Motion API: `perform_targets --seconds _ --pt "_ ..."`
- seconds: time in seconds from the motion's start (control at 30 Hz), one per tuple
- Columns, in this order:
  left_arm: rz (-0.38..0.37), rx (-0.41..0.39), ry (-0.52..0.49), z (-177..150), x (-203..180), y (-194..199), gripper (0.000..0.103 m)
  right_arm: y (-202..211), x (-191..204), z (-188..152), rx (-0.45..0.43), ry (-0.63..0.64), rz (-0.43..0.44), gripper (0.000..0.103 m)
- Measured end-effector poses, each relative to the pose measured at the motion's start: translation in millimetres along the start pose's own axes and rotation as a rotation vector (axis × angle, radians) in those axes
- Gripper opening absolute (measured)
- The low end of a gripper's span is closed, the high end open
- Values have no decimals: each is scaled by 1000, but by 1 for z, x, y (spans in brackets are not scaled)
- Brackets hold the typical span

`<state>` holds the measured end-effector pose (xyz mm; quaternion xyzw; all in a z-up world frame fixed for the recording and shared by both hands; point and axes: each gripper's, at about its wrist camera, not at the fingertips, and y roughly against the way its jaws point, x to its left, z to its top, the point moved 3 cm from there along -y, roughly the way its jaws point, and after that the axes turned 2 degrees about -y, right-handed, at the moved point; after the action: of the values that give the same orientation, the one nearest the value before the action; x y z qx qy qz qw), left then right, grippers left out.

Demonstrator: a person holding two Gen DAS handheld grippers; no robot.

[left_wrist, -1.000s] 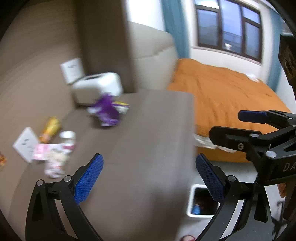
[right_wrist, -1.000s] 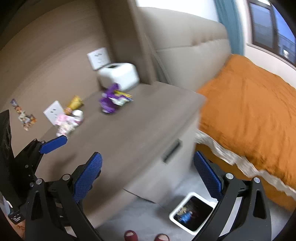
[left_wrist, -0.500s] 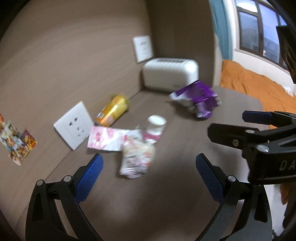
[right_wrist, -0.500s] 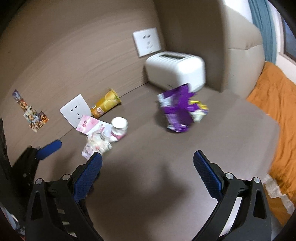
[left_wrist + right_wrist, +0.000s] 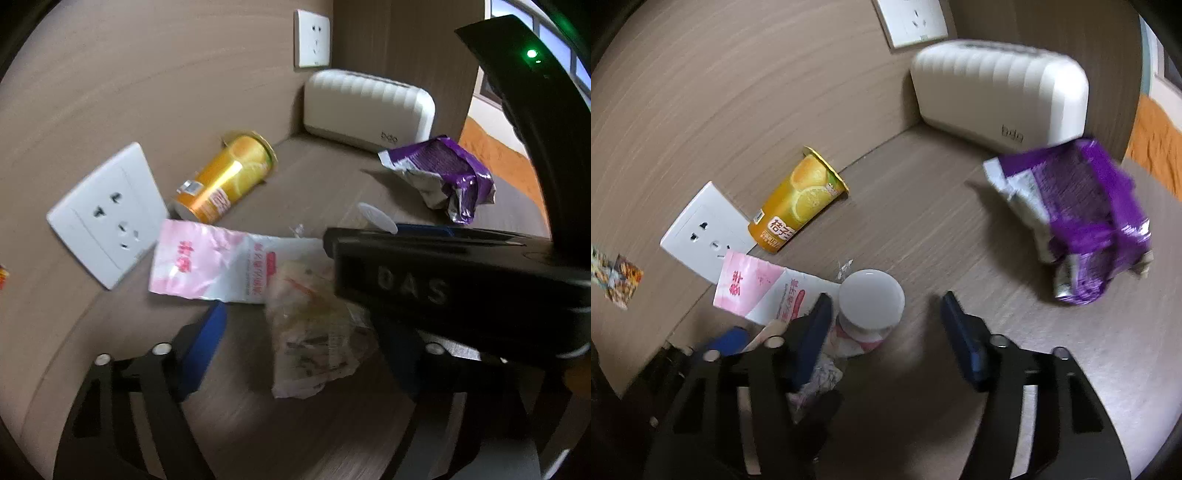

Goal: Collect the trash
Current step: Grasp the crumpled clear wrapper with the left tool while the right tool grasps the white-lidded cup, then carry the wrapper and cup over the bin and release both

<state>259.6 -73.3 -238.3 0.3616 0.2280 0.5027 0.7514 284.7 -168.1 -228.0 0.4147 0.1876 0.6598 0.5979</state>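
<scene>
Trash lies on a brown bedside tabletop. In the left wrist view my left gripper is open around a crumpled clear wrapper; a pink-and-white packet, an orange can on its side and a purple snack bag lie beyond. In the right wrist view my right gripper is open, its left finger beside a small white-lidded pink cup. The orange can, pink packet and purple bag show there too. My right gripper crosses the left view and hides the cup's body.
A white ribbed box stands against the back wall. Wall sockets sit on the wood panel. An orange bed cover lies to the right.
Both grippers have swung from the bed and floor bin to the tabletop and moved in close. The left now straddles the wrapper, the right reaches the cup.
</scene>
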Motion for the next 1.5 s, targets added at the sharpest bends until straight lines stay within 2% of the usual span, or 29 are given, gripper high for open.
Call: perform_targets --seconds 0.03,0.07,0.1,0.2,0.37,0.53,0.7,0.87,1.13,1.33,1.5 --pt "-18 3 5 0 0 -2 66 -1 0 1 -6 3 -1 51" --pt "-39 3 15 -1 0 -2 63 -2 1 1 -7 6 1 38" --pt "-49 10 21 -2 1 -4 54 -3 1 2 -7 10 1 37" --pt "-47 5 7 -3 -1 -1 53 4 -4 6 -17 -27 45 32" --pt "-22 -23 -24 -2 -8 19 53 42 -8 8 -92 17 13 32" --pt "-38 -68 -52 3 -24 55 53 94 -24 6 -193 72 -82 32" --pt "-77 -110 -116 8 -59 90 53 144 -49 -6 -247 72 -150 32" --pt "-140 -124 -175 6 -100 109 53 185 -76 -31 -276 41 -212 32" --pt "-260 -115 -324 -18 -182 127 53 240 -138 -87 -280 -41 -379 32" --pt "-359 -86 -438 -42 -250 127 53 272 -188 -135 -240 -116 -495 32" --pt "-412 -54 -512 -62 -294 121 53 286 -225 -175 -185 -154 -565 32"
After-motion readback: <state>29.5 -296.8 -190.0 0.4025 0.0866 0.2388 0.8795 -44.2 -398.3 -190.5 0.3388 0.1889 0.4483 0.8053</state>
